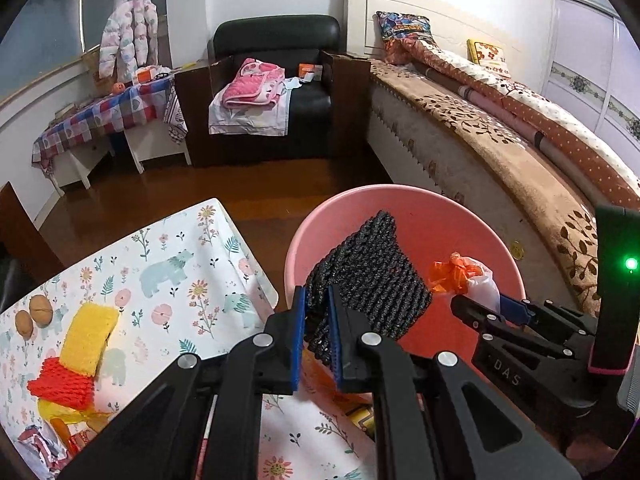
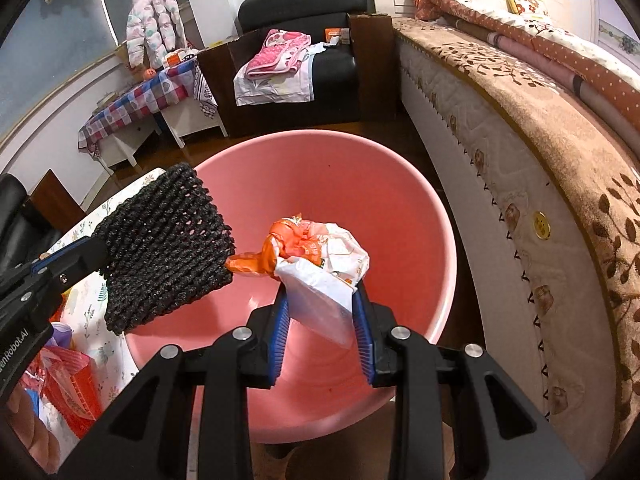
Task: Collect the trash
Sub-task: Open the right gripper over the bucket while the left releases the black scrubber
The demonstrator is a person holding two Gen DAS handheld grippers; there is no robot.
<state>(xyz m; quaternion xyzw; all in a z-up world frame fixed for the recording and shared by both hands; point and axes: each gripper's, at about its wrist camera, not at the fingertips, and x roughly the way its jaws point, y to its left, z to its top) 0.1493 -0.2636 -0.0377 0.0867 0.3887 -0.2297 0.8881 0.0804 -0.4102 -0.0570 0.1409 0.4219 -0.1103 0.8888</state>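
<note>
So this looks like the drop-off step. The left gripper [image 1: 316, 320] has its jaws pinching a black foam net [image 1: 368, 276], the right gripper [image 2: 322, 320] is clamped on a crumpled orange-and-white plastic bag [image 2: 316, 256], and both bits hang just ahead of the jaws, over the pink basin [image 2: 400, 184]. Next move, I'd guess: spread the jaws and let them fall in. The basin's near rim is hidden behind the gripper bodies, and the leftover trash on the floral tablecloth [image 1: 176, 248] is partly cut off.

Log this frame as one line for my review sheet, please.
left gripper: shut on black foam net | right gripper: shut on crumpled plastic bag | both over pink basin | nothing released yet
</note>
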